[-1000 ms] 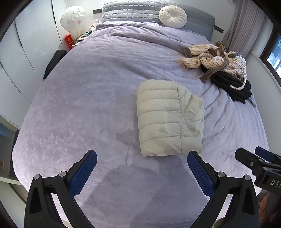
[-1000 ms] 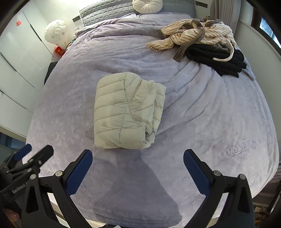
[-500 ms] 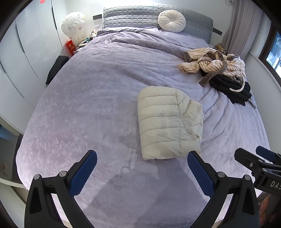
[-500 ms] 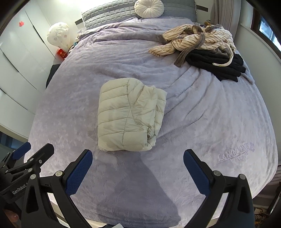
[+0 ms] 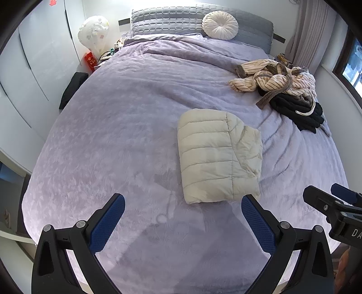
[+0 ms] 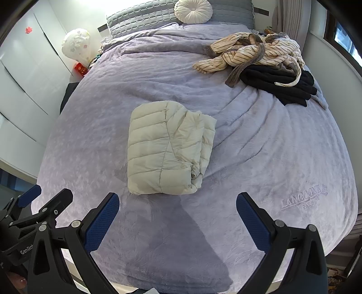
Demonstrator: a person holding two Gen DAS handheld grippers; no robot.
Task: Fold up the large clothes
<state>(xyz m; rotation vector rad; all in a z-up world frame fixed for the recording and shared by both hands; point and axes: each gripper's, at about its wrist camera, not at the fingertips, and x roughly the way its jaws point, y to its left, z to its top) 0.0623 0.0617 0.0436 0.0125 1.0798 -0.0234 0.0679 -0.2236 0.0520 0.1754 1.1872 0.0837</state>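
Note:
A cream quilted down jacket [image 5: 217,156] lies folded into a compact rectangle in the middle of the lilac bed cover [image 5: 126,117]; it also shows in the right wrist view [image 6: 167,149]. My left gripper [image 5: 183,205] is open and empty, held above the bed's near edge, short of the jacket. My right gripper [image 6: 177,203] is open and empty, also near the foot of the bed. Each gripper shows at the edge of the other's view: the right one [image 5: 332,203] and the left one [image 6: 45,203].
A striped cream garment [image 6: 251,52] and a black garment [image 6: 280,83] lie heaped at the far right of the bed. A round white cushion [image 6: 193,10] rests against the headboard. White wardrobes [image 5: 27,67] stand on the left, and a wall and window on the right.
Both grippers have drawn back and up from the bed, so the folded jacket sits farther away in both views. The jacket has not moved.

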